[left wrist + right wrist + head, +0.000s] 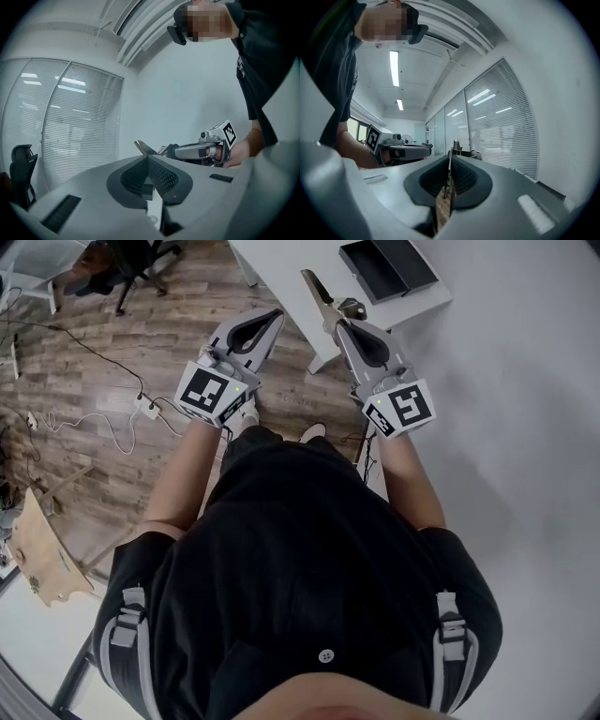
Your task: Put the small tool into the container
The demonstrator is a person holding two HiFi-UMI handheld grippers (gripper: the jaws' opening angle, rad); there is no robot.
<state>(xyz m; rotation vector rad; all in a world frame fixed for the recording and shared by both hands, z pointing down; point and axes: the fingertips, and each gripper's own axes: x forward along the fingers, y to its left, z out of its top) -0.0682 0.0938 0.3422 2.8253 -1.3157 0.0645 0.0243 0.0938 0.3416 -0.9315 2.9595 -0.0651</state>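
In the head view I hold both grippers up in front of my body, above a wood floor. My right gripper (339,324) is shut on a small metal tool (321,296), whose tip sticks out past the jaws toward the white table (281,263). A thin edge of the tool (450,161) shows between the closed jaws of the right gripper (450,159). The left gripper (275,315) is shut with nothing in it. A black open container (386,266) lies on the table beyond the right gripper. The left gripper view shows its own shut jaws (149,159) and, beyond them, the tool (145,147).
An office chair (131,263) stands at the far left on the wood floor. A power strip with cables (148,409) lies left of my legs. A wooden board (42,559) leans at the lower left. A pale wall (525,427) fills the right.
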